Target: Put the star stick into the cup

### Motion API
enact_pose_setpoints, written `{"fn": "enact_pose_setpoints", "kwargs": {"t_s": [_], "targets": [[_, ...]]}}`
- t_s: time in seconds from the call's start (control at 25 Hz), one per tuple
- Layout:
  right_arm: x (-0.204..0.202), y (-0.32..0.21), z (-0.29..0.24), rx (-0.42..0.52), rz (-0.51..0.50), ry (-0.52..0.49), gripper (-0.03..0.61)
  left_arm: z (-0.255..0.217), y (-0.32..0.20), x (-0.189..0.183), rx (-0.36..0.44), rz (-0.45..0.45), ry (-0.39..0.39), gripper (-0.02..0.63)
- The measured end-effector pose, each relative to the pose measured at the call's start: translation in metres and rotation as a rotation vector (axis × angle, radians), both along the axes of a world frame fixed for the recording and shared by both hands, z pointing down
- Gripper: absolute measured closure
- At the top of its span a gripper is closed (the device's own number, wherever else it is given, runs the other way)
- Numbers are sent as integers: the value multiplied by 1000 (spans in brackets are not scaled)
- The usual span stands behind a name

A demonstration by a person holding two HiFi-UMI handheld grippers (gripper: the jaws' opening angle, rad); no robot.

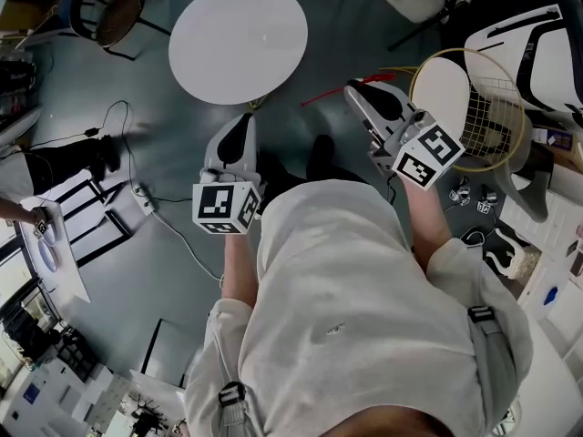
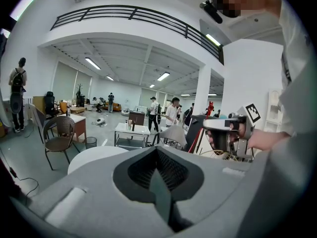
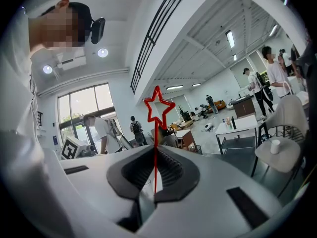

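star stick [image 3: 155,138] – clamped in the jaws of the right gripper [image 1: 352,90], star end projecting beyond the tips, near the round table [image 1: 239,39]. left gripper [image 2: 159,170] – jaws together, nothing held.

Two grippers: left gripper [image 1: 242,126], right gripper [image 1: 355,94]. One star stick [image 3: 155,150]; one round table [image 1: 238,41], 12 o'clock; one racket [image 1: 492,107].

A large open lab hall: a railed mezzanine [image 2: 133,13] overhead, with benches [image 2: 131,130], chairs [image 2: 59,137] and people [image 2: 172,112] beneath it.
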State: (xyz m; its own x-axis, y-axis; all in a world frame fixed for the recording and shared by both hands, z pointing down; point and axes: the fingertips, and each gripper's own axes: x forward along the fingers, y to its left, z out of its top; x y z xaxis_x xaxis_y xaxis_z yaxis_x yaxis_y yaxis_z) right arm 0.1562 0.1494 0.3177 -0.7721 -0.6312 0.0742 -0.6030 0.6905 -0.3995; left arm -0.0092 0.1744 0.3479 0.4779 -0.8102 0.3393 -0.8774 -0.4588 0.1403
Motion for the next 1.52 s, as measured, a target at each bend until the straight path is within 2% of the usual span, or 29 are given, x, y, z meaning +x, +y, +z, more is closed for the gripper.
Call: {"fn": "enact_pose_setpoints", "kwargs": {"t_s": [0.2,0.48,0.88,1.2,1.52], "targets": [[12,-3,11,-20,-20,5,558,8,5,11,-18,-27,-26,603],[-2,-14,14,-36,-17,14,558,15,-3,1,-50,-21,-16,603],[-8,-43,-3,-12,36,50,558,10,-48,0,-14,38,39,603],[-48,-82,-27,16,39,60,558,-9,-88,-40,26,36,54,603],[-91,-98,-19,-18,40,73,558,1,-93,-87,1,15,72,603]]}}
